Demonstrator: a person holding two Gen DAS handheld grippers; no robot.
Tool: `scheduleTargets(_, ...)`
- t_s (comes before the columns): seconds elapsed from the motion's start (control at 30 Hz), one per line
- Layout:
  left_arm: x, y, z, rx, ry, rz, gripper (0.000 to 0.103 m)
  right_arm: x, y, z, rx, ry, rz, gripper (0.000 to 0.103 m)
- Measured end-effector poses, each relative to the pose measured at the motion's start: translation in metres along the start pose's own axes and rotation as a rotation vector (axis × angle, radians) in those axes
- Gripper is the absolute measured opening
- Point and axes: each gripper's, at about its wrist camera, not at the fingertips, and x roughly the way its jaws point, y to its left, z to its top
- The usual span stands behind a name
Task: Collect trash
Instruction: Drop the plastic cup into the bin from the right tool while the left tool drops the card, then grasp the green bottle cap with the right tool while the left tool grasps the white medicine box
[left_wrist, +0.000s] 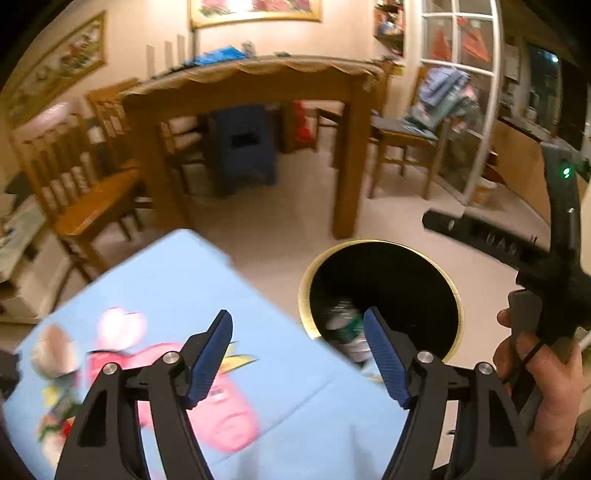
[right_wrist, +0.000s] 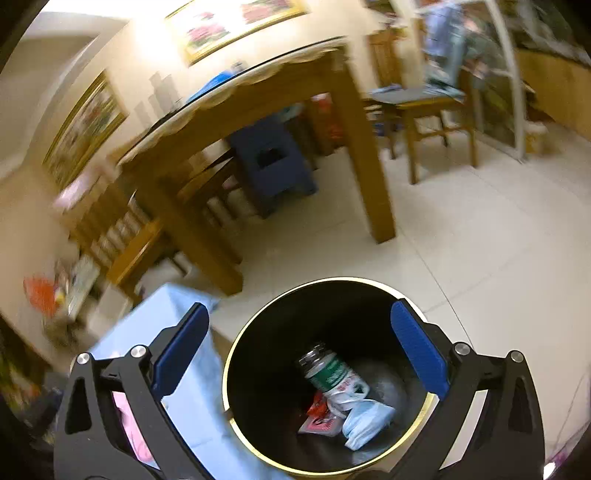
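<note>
Both grippers are spread wide with nothing in them. The right gripper (right_wrist: 299, 354) hangs over the black bin (right_wrist: 258, 435), where the bottle (right_wrist: 327, 369) with a green label, too blurry to read, lies with wrappers. The left gripper (left_wrist: 299, 354) hangs over the blue cartoon-print table (left_wrist: 177, 273).

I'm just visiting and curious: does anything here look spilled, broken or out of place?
Nothing stands out. The trash, a bottle, a crumpled bag and a red wrapper, lies inside the black bin, not on the floor. Both grippers are empty.
</note>
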Motion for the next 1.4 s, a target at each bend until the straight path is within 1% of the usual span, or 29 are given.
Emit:
scheduleTargets(0.17,-0.052,0.044,-0.02,-0.042,-0.07,0.141,0.077,0.009,0.069,-0.025,-0.191,0.048,0.066,0.097)
scheduleTargets(0.3,-0.084,0.077,-0.036,-0.082,-0.1,0.207,0.078,0.011,0.133,-0.058,-0.344,0.085,0.136,0.097)
scheduleTargets(0.43,-0.111,0.113,-0.057,-0.121,-0.121,0.277,0.081,0.006,0.189,-0.096,-0.446,0.114,0.216,0.097)
scheduleTargets(0.5,-0.121,0.132,-0.067,-0.146,-0.126,0.307,0.081,0.004,0.217,-0.118,-0.498,0.137,0.251,0.097)
scheduleTargets(0.6,-0.132,0.157,-0.082,-0.186,-0.124,0.329,0.082,0.005,0.254,-0.147,-0.559,0.186,0.285,0.097)
scheduleTargets(0.63,-0.137,0.169,-0.09,-0.204,-0.121,0.347,0.084,0.004,0.264,-0.156,-0.567,0.201,0.301,0.097)
scheduleTargets(0.7,-0.146,0.191,-0.105,-0.242,-0.112,0.384,0.088,0.003,0.28,-0.167,-0.597,0.225,0.317,0.097)
scheduleTargets(0.77,-0.152,0.213,-0.123,-0.279,-0.092,0.43,0.094,0.002,0.29,-0.174,-0.641,0.245,0.311,0.097)
scheduleTargets(0.8,-0.155,0.224,-0.131,-0.299,-0.081,0.456,0.095,0.002,0.295,-0.179,-0.664,0.249,0.307,0.097)
scheduleTargets(0.87,-0.162,0.252,-0.155,-0.357,-0.048,0.521,0.096,0.004,0.299,-0.183,-0.694,0.254,0.294,0.097)
scheduleTargets(0.9,-0.165,0.261,-0.163,-0.374,-0.038,0.54,0.096,0.006,0.301,-0.185,-0.699,0.259,0.292,0.097)
scheduleTargets(0.97,-0.172,0.285,-0.187,-0.448,-0.008,0.602,0.096,0.013,0.304,-0.189,-0.702,0.275,0.285,0.097)
scheduleTargets(1.1,-0.183,0.312,-0.22,-0.56,0.02,0.674,0.096,0.028,0.313,-0.191,-0.698,0.302,0.28,0.097)
scheduleTargets(1.13,-0.183,0.314,-0.225,-0.578,0.025,0.679,0.096,0.034,0.316,-0.191,-0.701,0.308,0.276,0.096)
scheduleTargets(1.2,-0.181,0.321,-0.231,-0.614,0.046,0.661,0.096,0.044,0.325,-0.188,-0.708,0.329,0.273,0.087)
scheduleTargets(1.23,-0.182,0.322,-0.232,-0.616,0.047,0.654,0.096,0.049,0.328,-0.188,-0.71,0.341,0.266,0.081)
scheduleTargets(1.3,-0.183,0.319,-0.231,-0.608,0.043,0.656,0.096,0.061,0.333,-0.187,-0.706,0.366,0.233,0.077)
scheduleTargets(1.33,-0.182,0.315,-0.228,-0.592,0.042,0.655,0.096,0.069,0.332,-0.187,-0.696,0.391,0.222,0.073)
scheduleTargets(1.37,-0.18,0.31,-0.225,-0.577,0.044,0.65,0.096,0.076,0.331,-0.189,-0.692,0.418,0.217,0.062)
scheduleTargets(1.4,-0.177,0.306,-0.223,-0.569,0.048,0.646,0.096,0.08,0.329,-0.192,-0.698,0.434,0.205,0.056)
